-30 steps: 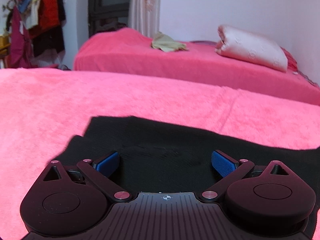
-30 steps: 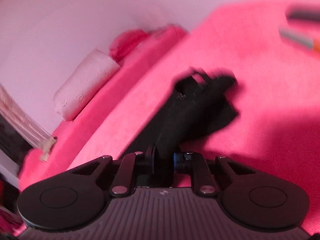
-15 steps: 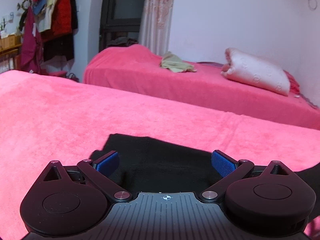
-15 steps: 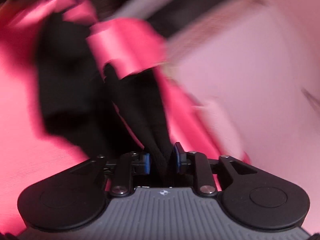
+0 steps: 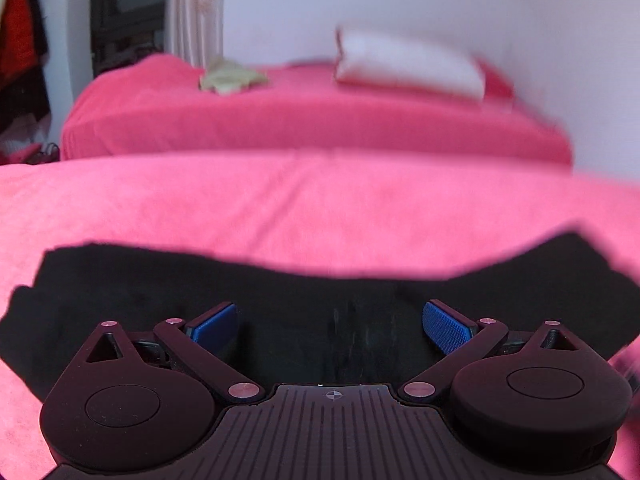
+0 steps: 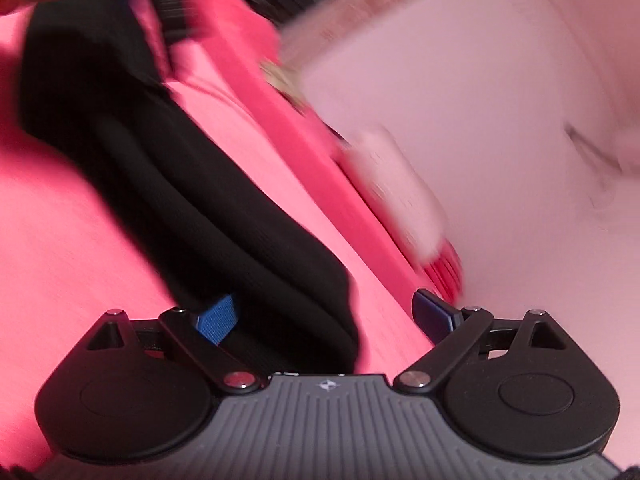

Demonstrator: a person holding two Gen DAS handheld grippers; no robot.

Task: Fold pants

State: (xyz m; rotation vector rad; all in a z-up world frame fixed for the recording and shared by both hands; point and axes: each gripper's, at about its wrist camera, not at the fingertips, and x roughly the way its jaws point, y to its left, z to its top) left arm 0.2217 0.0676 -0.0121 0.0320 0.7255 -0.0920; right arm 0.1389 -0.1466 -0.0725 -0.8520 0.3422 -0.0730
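We see the pants (image 5: 320, 320) flat on the bed (image 5: 280, 208), long axis running left-right; left gripper (image 5: 330, 322) wide open above them, right gripper (image 6: 326, 316) opening, gripping nothing.

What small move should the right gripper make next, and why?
Probably draw the right gripper back, clear of the pants. Its jaws are opening, the cloth lies loose between them on the bed, and neither pad seems to press it. The left gripper is open above the pants too.
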